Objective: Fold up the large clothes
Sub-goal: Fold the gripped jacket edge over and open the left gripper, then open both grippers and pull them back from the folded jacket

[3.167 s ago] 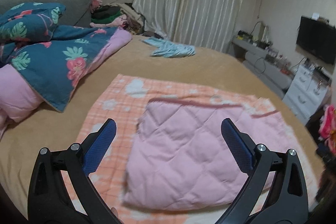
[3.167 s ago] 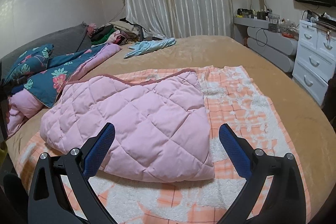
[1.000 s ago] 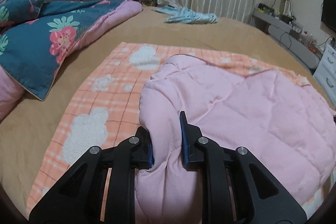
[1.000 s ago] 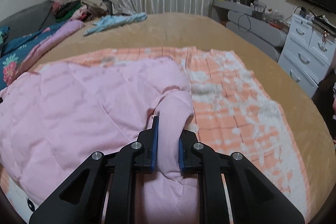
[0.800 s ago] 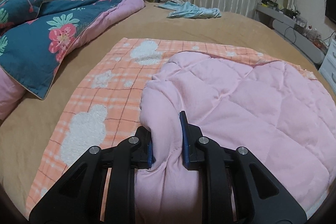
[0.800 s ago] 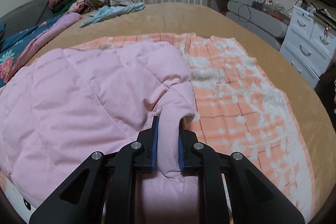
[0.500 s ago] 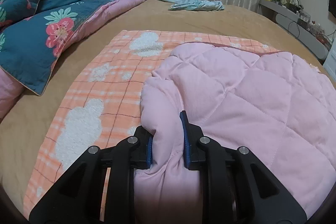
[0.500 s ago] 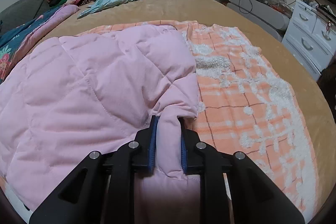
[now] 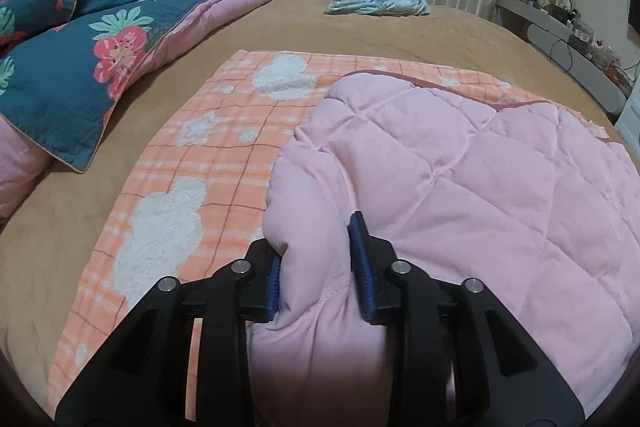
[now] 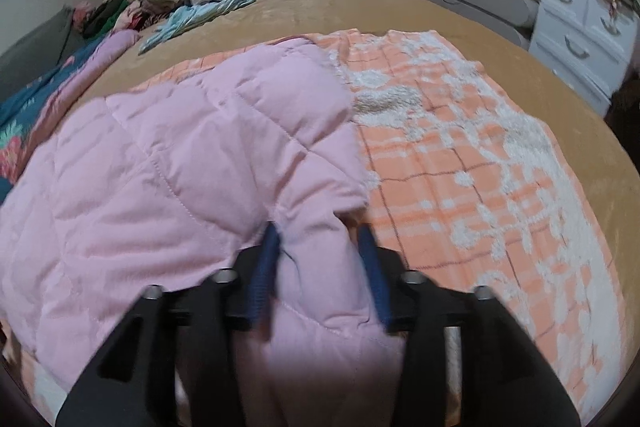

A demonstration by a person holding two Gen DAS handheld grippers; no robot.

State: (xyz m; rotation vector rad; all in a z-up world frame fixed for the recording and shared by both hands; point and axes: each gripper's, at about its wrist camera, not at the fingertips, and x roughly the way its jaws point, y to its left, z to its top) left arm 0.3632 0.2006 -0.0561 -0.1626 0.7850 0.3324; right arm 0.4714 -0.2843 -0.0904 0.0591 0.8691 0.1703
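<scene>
Garment: a pink quilted garment point(image 9: 460, 179), puffy and already doubled over, lies on an orange checked blanket point(image 9: 208, 147) spread across the tan bed point(image 9: 360, 31); a darker trim edge shows along its far side.
Left gripper: the left gripper point(image 9: 318, 263) is clenched on a thick bunch of the garment's near left corner, blue pads pressed into the padding from both sides.
Right gripper: the right gripper point(image 10: 320, 267) has the near right corner bunched between its jaws, which stand a little wider apart than the left ones; the view is blurred, so how firm the pinch is cannot be told for sure, though fabric fills the gap.
Why two corners: holding both near corners keeps the near edge straight and level, so it can travel as one line rather than sagging in the middle.
Step in hand: likely carrying the near edge toward the far trim edge to make another fold.
Blanket's role: it seems to serve as a clean, flat work area on the bed.
Risk: the padding is slippery and bulky; a corner could slide out, or the lower layer could drag along.
Surroundings: a floral duvet point(image 9: 80, 55) sits well apart to the left, and a light blue cloth point(image 9: 376, 3) lies far back.
</scene>
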